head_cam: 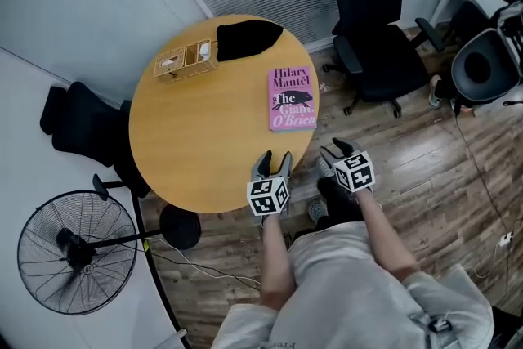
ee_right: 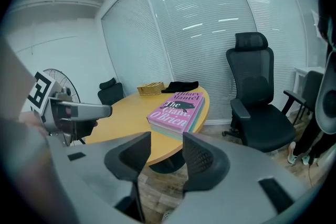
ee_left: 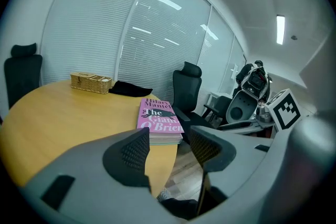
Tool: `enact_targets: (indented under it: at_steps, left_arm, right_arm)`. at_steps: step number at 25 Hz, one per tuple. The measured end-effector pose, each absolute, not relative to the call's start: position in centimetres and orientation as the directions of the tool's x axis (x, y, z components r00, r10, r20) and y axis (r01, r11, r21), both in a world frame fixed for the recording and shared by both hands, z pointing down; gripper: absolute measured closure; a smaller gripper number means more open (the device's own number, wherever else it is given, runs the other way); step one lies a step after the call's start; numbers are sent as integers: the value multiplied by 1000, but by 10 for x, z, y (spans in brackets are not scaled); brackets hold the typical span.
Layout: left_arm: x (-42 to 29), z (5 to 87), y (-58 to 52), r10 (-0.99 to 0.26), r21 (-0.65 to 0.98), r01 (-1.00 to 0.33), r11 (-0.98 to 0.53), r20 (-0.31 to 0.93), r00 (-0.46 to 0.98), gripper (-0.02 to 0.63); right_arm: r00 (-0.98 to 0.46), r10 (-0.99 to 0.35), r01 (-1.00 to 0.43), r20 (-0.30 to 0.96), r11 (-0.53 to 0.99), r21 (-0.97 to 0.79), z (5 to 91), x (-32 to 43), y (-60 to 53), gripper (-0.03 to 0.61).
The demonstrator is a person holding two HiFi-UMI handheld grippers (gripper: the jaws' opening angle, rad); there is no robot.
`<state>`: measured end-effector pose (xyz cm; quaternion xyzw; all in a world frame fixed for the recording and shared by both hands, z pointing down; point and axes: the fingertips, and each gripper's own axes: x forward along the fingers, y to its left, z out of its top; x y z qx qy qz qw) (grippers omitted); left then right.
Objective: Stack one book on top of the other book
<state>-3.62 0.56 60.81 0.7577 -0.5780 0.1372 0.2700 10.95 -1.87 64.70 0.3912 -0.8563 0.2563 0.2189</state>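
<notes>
Both tools are released with nothing between the jaws. The left tool (head_cam: 273,161) sits over the near edge of the round wooden table (head_cam: 204,135), and the right tool (head_cam: 338,149) hangs just off the edge over the wood floor, close beside the left 1.

The pink book (head_cam: 292,99) lies flat straight ahead of the left tool and a bit to its right, and ahead-left of the right tool, apart from both. The cover reads "Hilary Mantel" and "The Giant O'Brien". In the right gripper view you can see it's already lying on top of a 2nd book (ee_right: 193,120) with teal edges, so that's a stack of 2.

Further out past the books, ahead-left of both tools, are a wicker basket (head_cam: 185,60) and a black cloth (head_cam: 248,38). There's a black office chair (head_cam: 372,20) beyond the right tool.
</notes>
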Motion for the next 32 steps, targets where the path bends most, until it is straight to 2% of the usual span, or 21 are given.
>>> enact_targets:
  at_steps: [9,15,20,24,32]
  left_arm:
    - [-34,609,15,-800,229,-953,-199,524,293,355]
    - [-38,606,15,-811,211,-960,-184,519,270,357]
    - [-44,602,15,-824,206,-964,-167,508,251,395]
    - [-45,598,13,-828,217,-962,-165,499,255,411]
    - [-44,598,11,-822,207,-963,-172,509,256,496]
  right_arm:
    - [-618,-556,-767,555,582,-271,644,109,-11,387]
    - [-643,-592,-764,485,540,-354,623,104,-22,387]
    - [-643,-593,-762,485,557,-330,619,99,-20,390]
    - [-619,-594,-781,514,533,-326,629,107,-16,416]
    - [-597,-622,-799,507,513,-312,623,114,-20,512]
